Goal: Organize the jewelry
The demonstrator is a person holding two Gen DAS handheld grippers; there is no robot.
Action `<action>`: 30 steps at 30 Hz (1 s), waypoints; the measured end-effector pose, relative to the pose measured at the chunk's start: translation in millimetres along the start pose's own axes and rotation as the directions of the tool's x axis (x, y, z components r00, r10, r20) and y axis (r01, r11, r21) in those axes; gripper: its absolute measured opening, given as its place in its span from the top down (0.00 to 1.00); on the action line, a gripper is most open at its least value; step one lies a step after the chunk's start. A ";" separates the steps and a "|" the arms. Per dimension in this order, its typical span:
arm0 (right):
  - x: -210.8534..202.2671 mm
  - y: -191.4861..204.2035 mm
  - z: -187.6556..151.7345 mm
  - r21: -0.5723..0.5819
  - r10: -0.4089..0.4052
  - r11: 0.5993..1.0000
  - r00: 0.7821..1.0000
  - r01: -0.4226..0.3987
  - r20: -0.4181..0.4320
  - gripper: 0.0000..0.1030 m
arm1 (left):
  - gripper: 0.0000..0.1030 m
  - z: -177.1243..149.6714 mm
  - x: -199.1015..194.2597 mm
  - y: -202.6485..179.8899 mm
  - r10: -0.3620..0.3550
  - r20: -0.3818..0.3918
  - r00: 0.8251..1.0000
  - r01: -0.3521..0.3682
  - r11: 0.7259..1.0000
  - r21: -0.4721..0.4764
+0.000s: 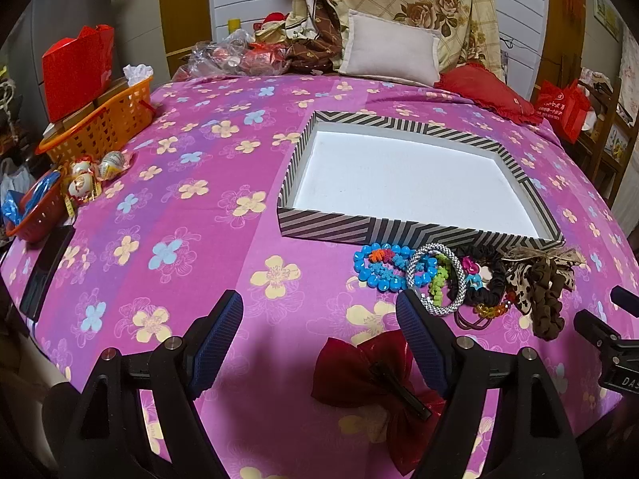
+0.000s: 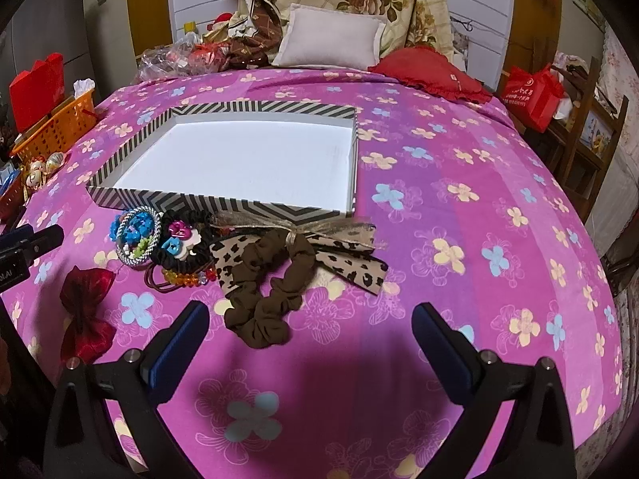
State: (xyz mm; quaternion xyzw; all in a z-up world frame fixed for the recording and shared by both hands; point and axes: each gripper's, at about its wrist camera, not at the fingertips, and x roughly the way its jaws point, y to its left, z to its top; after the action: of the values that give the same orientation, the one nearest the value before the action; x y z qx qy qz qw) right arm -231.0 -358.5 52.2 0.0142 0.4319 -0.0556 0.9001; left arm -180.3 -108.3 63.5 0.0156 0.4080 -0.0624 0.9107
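Note:
A shallow striped box with a bare white floor lies on the pink flowered bedspread; it also shows in the right wrist view. In front of it lies a pile of jewelry: blue bead bracelets, a silver woven bangle, a black scrunchie, a brown scrunchie and a leopard bow. A red bow clip lies between the fingers of my left gripper, which is open and empty. My right gripper is open and empty, just short of the brown scrunchie.
An orange basket and a red bag stand at the bed's left edge, with wrapped trinkets. Pillows and a red cushion lie at the head. A shelf with a red bag stands at the right.

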 end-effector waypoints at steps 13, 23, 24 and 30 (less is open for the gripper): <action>4.0 0.4 0.5 -0.006 -0.007 1.000 1.000 0.007 -0.013 0.00 | 0.45 -1.2 2.2 -0.1 -0.005 -0.022 1.000 0.005 1.000 0.003; 6.5 -2.7 -0.4 0.000 -0.004 1.000 1.000 0.004 -0.019 0.00 | 0.45 -4.9 2.2 0.0 -0.036 -0.057 0.998 0.037 0.999 0.017; 6.4 -2.6 -0.5 0.000 -0.006 1.000 1.000 0.006 -0.019 0.00 | 0.45 -5.4 2.1 0.7 -0.040 -0.061 0.997 0.041 0.999 0.019; 8.5 -18.8 -0.7 0.023 -0.004 1.000 1.000 0.005 -0.029 0.00 | 0.45 -11.1 0.0 6.8 -0.101 -0.122 0.987 0.107 0.993 0.040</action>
State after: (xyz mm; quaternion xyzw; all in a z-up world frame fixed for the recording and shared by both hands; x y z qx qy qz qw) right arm -228.4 -377.9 45.5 0.0242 0.4441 -0.0622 0.8935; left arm -187.7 -100.7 56.0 0.0191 0.4605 -0.1183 0.8795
